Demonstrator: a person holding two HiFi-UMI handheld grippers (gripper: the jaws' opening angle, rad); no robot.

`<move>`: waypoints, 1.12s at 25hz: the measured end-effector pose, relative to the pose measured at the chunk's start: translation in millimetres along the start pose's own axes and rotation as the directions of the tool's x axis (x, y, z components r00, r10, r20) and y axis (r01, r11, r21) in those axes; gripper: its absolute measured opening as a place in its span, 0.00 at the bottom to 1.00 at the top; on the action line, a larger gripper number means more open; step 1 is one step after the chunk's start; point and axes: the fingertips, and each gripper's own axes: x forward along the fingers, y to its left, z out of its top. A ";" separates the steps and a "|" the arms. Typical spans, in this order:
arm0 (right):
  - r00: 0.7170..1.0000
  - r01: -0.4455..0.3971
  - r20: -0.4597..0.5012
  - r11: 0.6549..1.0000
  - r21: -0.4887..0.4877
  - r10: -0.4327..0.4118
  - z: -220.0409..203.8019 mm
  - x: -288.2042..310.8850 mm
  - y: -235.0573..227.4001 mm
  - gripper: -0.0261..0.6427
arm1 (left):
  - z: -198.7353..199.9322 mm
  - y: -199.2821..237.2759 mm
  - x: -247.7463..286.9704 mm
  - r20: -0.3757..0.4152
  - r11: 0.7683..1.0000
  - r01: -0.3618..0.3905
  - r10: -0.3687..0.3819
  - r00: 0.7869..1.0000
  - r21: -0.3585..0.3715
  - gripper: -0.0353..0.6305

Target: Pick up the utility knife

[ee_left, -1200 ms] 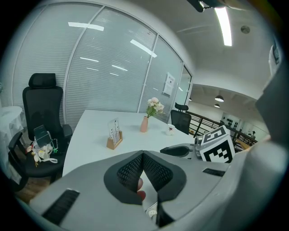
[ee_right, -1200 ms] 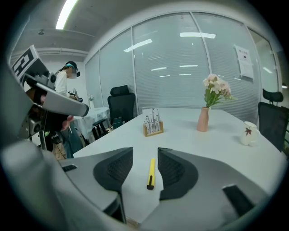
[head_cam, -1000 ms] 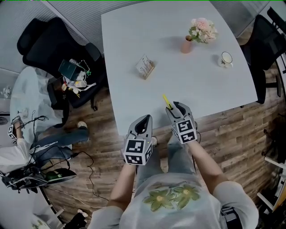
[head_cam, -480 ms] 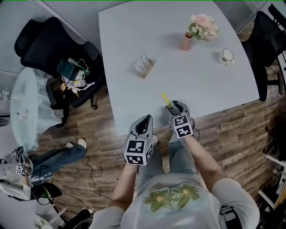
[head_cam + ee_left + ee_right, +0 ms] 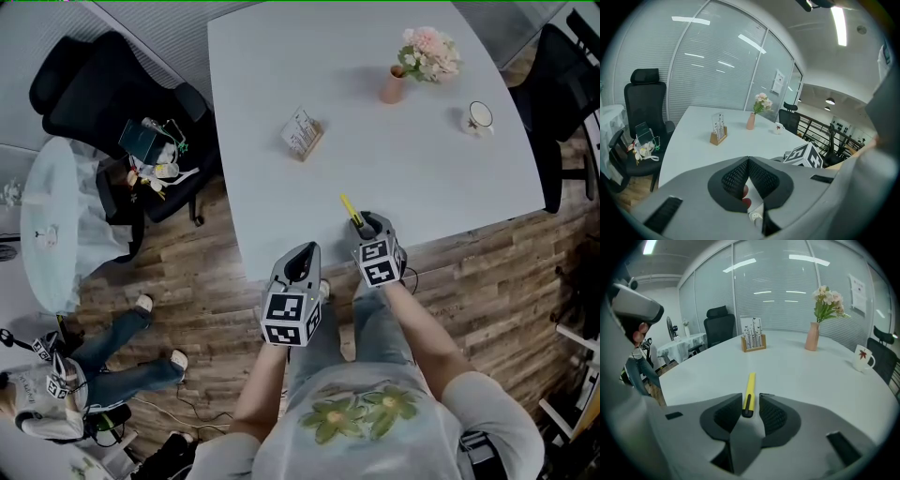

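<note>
A slim yellow utility knife (image 5: pixel 350 212) lies flat near the front edge of the white table (image 5: pixel 281 112). In the right gripper view the knife (image 5: pixel 749 390) points away from me, its near black end between the pads. My right gripper (image 5: pixel 364 223) sits low over that end, and its jaws have just been closing around it. A thin gap still shows beside the knife in the right gripper view (image 5: pixel 751 401). My left gripper (image 5: pixel 302 251) hovers off the table's front edge, left of the right one. Its pads (image 5: pixel 748 159) meet at the tip with nothing between them.
A card holder (image 5: pixel 303 136) stands mid-table, a pink vase of flowers (image 5: pixel 394 89) and a white mug (image 5: pixel 478 117) at the far right. Black office chairs stand at the left (image 5: pixel 94 94) and right (image 5: pixel 562 84). A person (image 5: pixel 56 403) crouches at the lower left.
My right gripper has sunk toward the table over the knife's near end. The left gripper has stayed put. The person at the lower left has shifted across the floor.
</note>
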 end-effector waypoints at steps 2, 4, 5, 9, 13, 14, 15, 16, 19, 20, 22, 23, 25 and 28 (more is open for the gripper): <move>1.000 0.011 -0.005 1.000 -0.028 -0.011 0.4 -0.9 -1.3 0.21 | -1.3 -1.1 0.6 -0.003 1.000 0.001 -0.001 1.000 0.001 0.06; 1.000 0.027 -0.009 0.998 -0.060 -0.027 0.7 -1.3 -2.6 0.19 | -2.5 -1.7 1.5 -0.008 1.000 0.002 -0.002 1.000 0.001 0.06; 0.999 0.033 -0.011 0.997 -0.074 -0.034 0.7 -1.4 -3.1 0.16 | -3.2 -1.9 1.8 -0.010 1.000 0.003 -0.003 1.000 0.001 0.06; 0.999 0.031 -0.016 0.994 -0.106 -0.033 0.8 -1.4 -2.8 0.15 | -4.3 -3.5 2.4 -0.016 1.000 0.006 -0.006 1.000 0.003 0.06; 0.999 0.017 -0.025 0.993 -0.118 -0.020 0.5 -1.0 -3.4 0.15 | -3.1 -4.1 3.0 -0.017 1.000 0.007 -0.007 1.000 0.006 0.06; 0.999 0.015 -0.026 0.993 -0.117 -0.018 0.5 -1.1 -3.5 0.15 | -2.9 -4.2 2.9 -0.017 1.000 0.007 -0.007 1.000 0.007 0.06; 0.999 0.014 -0.028 0.993 -0.117 -0.017 0.3 -1.3 -3.5 0.15 | -2.9 -4.3 2.5 -0.017 1.000 0.007 -0.007 1.000 0.008 0.06; 0.999 0.013 -0.030 0.993 -0.116 -0.017 0.1 -1.6 -3.3 0.15 | -3.0 -4.3 2.0 -0.016 1.000 0.008 -0.008 1.000 0.009 0.06; 0.999 0.008 -0.036 0.993 -0.115 -0.012 0.1 -2.0 -2.7 0.15 | -2.7 -3.6 0.9 -0.014 1.000 0.009 -0.008 1.000 0.010 0.06; 0.999 0.003 -0.038 0.993 -0.114 -0.007 0.0 -2.2 -2.5 0.14 | -2.4 -3.4 0.6 -0.014 1.000 0.009 -0.009 1.000 0.010 0.06; 0.999 -0.006 -0.043 0.994 -0.113 0.001 -0.4 -3.1 -2.5 0.14 | -1.5 -3.5 0.0 -0.012 1.000 0.009 -0.009 1.000 0.011 0.06; 0.999 -0.008 -0.044 0.994 -0.112 0.004 -0.4 -3.9 -3.1 0.14 | -0.9 -3.6 -0.2 -0.012 1.000 0.010 -0.009 1.000 0.012 0.06; 0.999 -0.009 -0.046 0.994 -0.112 0.004 -0.1 -5.4 -5.1 0.14 | 0.4 -3.8 0.2 -0.010 1.000 0.010 -0.009 1.000 0.013 0.06; 0.999 -0.010 -0.045 0.994 -0.111 0.005 0.8 -8.0 -7.2 0.14 | 2.9 -3.2 0.1 -0.006 1.000 0.010 -0.009 1.000 0.016 0.06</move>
